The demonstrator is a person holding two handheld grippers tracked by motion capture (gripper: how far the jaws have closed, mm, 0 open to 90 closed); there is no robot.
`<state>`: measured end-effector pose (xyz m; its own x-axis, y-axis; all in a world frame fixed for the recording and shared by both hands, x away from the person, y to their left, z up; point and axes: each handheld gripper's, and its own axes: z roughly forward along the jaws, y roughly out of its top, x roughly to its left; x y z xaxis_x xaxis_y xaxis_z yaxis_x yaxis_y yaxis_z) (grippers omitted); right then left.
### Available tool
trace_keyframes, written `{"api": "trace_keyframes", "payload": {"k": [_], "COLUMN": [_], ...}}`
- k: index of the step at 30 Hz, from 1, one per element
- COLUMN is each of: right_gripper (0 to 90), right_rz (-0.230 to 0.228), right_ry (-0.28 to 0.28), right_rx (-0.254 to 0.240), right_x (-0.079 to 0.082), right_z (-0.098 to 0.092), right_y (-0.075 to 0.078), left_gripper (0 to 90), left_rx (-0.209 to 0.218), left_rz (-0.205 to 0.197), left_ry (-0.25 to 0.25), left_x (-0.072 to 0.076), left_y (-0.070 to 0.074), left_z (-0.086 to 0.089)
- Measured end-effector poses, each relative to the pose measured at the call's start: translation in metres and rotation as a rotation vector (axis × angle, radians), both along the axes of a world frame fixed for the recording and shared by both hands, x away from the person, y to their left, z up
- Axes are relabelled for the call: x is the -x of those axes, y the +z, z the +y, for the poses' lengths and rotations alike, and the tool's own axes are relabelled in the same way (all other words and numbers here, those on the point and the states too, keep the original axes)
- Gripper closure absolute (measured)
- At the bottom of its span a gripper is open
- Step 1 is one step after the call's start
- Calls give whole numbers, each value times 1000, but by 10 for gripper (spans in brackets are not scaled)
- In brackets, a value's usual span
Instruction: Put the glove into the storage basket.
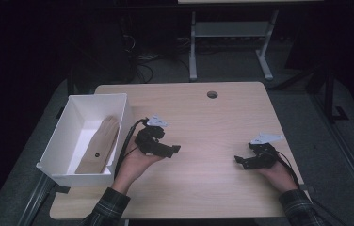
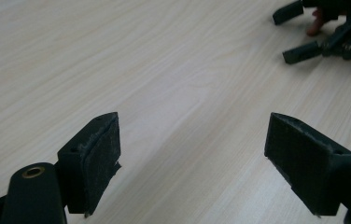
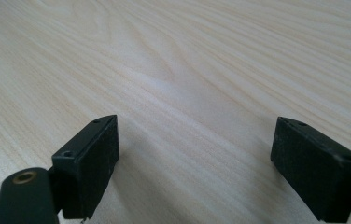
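Pale wood grain lies bare between my two grippers; both rest low on the bench [image 1: 203, 122] with jaws spread wide and nothing in them. The tan glove [image 1: 99, 146] lies flat inside the white box [image 1: 74, 175], and everything I do is measured from that box. My left gripper [image 1: 169, 151] sits just beside the box's right wall; my right gripper [image 1: 241, 161] is well apart from it, across the bench. The glove looks settled, so I judge the placing done. To finish well, I'd keep the left gripper clear of the box wall and avoid nudging it.
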<state>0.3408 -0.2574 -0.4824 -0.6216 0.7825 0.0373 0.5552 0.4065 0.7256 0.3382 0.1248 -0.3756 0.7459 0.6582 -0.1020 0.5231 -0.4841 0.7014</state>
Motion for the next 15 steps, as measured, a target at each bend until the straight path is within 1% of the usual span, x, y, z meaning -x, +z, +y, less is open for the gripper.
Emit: {"api": "trace_keyframes", "payload": {"k": [6,7,10,12,15], "right_gripper": [147,147,147,147,147], "right_rz": [0,0,0,0,1], "right_ry": [1,1,1,1,0], "right_rx": [0,0,0,0,0], "right_x": [0,0,0,0,0], "right_z": [0,0,0,0,0], "right_y": [0,0,0,0,0], "left_gripper": [180,180,180,180,180], "left_rx": [-1,-10,-29,-49,-46], "left_rz": [-1,-6,-2,-16,-29], "left_ry": [-28,-26,-33,-36,-41], "left_x": [6,7,10,11,12], "left_y": [-25,-30,-43,-50,-56], "left_z": [-5,-6,-7,-7,-4]}}
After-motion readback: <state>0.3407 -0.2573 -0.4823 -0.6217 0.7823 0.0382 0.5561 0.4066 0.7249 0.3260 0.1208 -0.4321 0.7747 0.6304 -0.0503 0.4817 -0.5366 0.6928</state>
